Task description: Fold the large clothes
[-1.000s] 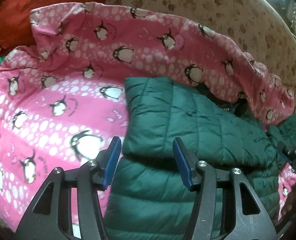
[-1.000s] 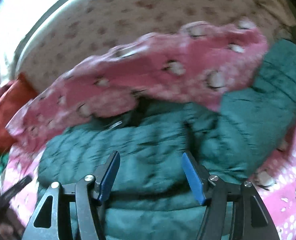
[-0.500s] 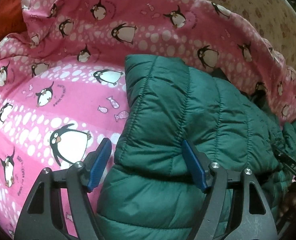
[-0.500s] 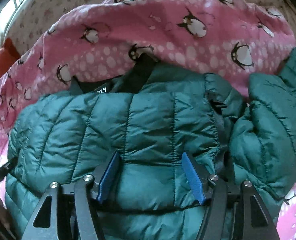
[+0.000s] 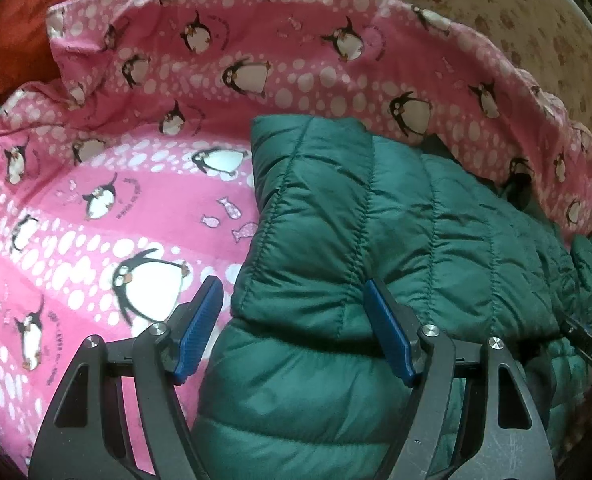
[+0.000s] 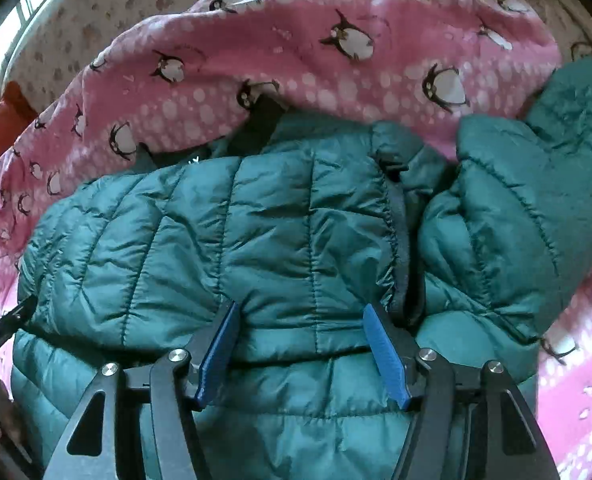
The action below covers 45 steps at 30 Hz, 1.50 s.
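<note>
A dark green quilted puffer jacket point(image 5: 375, 240) lies on a pink penguin-print sheet point(image 5: 96, 200), one layer folded over the lower part. It also shows in the right wrist view point(image 6: 256, 240), with a sleeve point(image 6: 515, 220) lying out to the right. My left gripper point(image 5: 292, 320) is open, its jaws astride the left end of the folded edge. My right gripper point(image 6: 299, 340) is open, its jaws astride the folded edge near the middle. Neither is closed on the fabric.
The sheet point(image 6: 296, 60) is bunched up in a ridge behind the jacket. A beige floral cover point(image 5: 495, 8) lies beyond it. An orange-red cushion point(image 5: 16, 40) sits at the far left. The other gripper's tip point(image 5: 591, 344) shows at the right edge.
Both grippers have moved forward and down onto the jacket's folded edge, so the jacket now fills more of each view. Both stay open.
</note>
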Available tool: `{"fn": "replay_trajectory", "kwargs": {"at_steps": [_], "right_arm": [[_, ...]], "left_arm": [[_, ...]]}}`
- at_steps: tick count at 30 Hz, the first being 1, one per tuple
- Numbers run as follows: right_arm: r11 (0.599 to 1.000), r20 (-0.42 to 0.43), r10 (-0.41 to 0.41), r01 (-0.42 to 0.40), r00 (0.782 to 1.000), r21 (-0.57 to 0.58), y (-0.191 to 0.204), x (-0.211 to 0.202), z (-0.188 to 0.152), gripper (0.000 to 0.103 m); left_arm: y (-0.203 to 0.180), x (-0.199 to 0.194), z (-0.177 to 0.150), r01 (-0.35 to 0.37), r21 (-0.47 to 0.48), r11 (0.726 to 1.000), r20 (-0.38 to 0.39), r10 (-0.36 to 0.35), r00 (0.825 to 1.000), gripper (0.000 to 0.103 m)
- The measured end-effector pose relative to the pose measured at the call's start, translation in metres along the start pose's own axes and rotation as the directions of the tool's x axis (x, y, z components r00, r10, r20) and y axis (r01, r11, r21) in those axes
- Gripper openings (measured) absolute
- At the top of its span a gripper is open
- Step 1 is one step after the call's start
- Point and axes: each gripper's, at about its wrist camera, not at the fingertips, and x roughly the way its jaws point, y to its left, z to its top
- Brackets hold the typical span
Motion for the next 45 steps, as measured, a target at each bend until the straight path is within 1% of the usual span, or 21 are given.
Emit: {"fn": "replay_trajectory", "kwargs": {"at_steps": [3, 8, 13, 20, 25, 33, 42, 45], "right_arm": [[1.0, 0.006, 0.002, -0.002, 1.0, 0.003, 0.001, -0.01, -0.001, 0.062], [0.999, 0.033, 0.038, -0.039, 0.999, 0.029, -0.004, -0.035, -0.012, 0.062], [0.996, 0.076, 0.069, -0.072, 0.995, 0.045, -0.006, -0.058, -0.025, 0.062], [0.995, 0.117, 0.094, -0.097, 0.989, 0.023, 0.003, -0.08, -0.037, 0.062], [0.995, 0.119, 0.098, -0.101, 0.988, 0.018, 0.007, -0.085, -0.04, 0.062], [0.995, 0.134, 0.092, -0.095, 0.987, 0.015, 0.003, -0.09, -0.041, 0.064], [0.997, 0.135, 0.058, -0.065, 0.989, 0.044, -0.018, -0.087, -0.037, 0.064], [0.997, 0.132, 0.047, -0.055, 0.99, 0.056, -0.026, -0.084, -0.035, 0.064]], "left_arm": [[-0.002, -0.013, -0.002, 0.002, 0.013, 1.0, 0.029, -0.003, 1.0, 0.073], [-0.012, -0.041, -0.005, 0.035, 0.028, 0.999, 0.09, -0.037, 0.995, 0.073], [-0.029, -0.055, -0.013, 0.067, 0.055, 0.996, 0.091, -0.072, 0.993, 0.073], [-0.049, -0.067, -0.028, 0.095, 0.086, 0.992, 0.086, -0.103, 0.991, 0.073], [-0.058, -0.071, -0.036, 0.09, 0.115, 0.989, 0.092, -0.101, 0.991, 0.073], [-0.068, -0.074, -0.042, 0.091, 0.135, 0.987, 0.099, -0.104, 0.99, 0.073], [-0.08, -0.063, -0.046, 0.075, 0.147, 0.986, 0.095, -0.09, 0.991, 0.073], [-0.08, -0.057, -0.046, 0.081, 0.15, 0.985, 0.088, -0.094, 0.992, 0.073]]}}
